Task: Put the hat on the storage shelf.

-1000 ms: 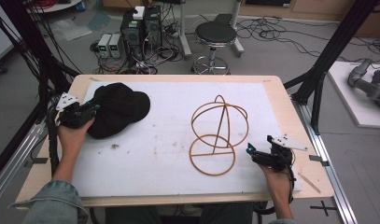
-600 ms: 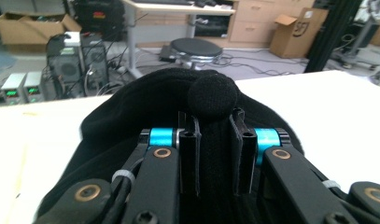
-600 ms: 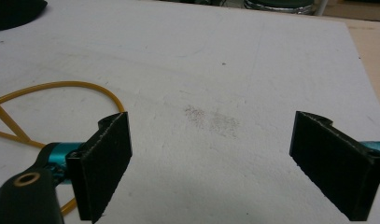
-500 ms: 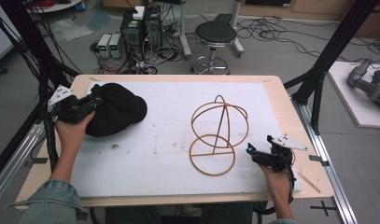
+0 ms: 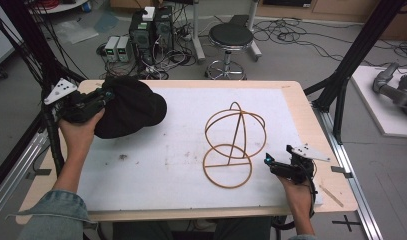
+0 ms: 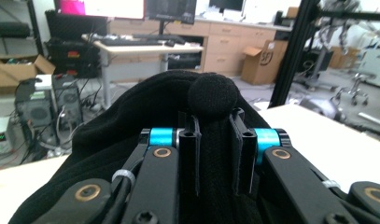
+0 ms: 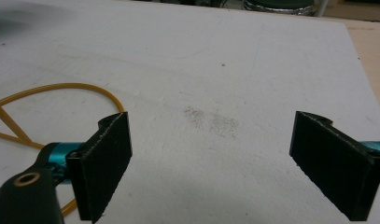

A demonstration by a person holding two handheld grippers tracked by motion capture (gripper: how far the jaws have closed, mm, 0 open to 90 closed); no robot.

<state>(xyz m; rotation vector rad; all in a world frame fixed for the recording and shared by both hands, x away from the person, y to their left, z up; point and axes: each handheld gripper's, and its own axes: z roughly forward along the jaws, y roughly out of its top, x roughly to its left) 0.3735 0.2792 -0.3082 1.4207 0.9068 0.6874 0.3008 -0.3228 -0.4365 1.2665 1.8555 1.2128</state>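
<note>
A black cap point(image 5: 128, 107) hangs lifted over the table's far left corner, with my left gripper point(image 5: 102, 96) shut on its edge. In the left gripper view the jaws pinch a fold of the cap point(image 6: 211, 135), and its round top button point(image 6: 212, 95) sits just beyond them. A wooden wire hat stand point(image 5: 232, 145) made of rings rests right of centre on the white mat point(image 5: 166, 165). My right gripper point(image 5: 269, 162) rests open on the mat just right of the stand's base ring point(image 7: 61, 91), nothing between its pads point(image 7: 106, 165).
The mat covers most of a wooden table point(image 5: 311, 120). A thin wooden stick point(image 5: 334, 195) lies near the right front corner. Black frame posts point(image 5: 348, 65) flank the table. A stool point(image 5: 231, 42) and computer boxes point(image 5: 151, 27) stand on the floor beyond.
My left gripper has lifted the cap off the mat and drawn it up and to the left. The right gripper has stayed in place.
</note>
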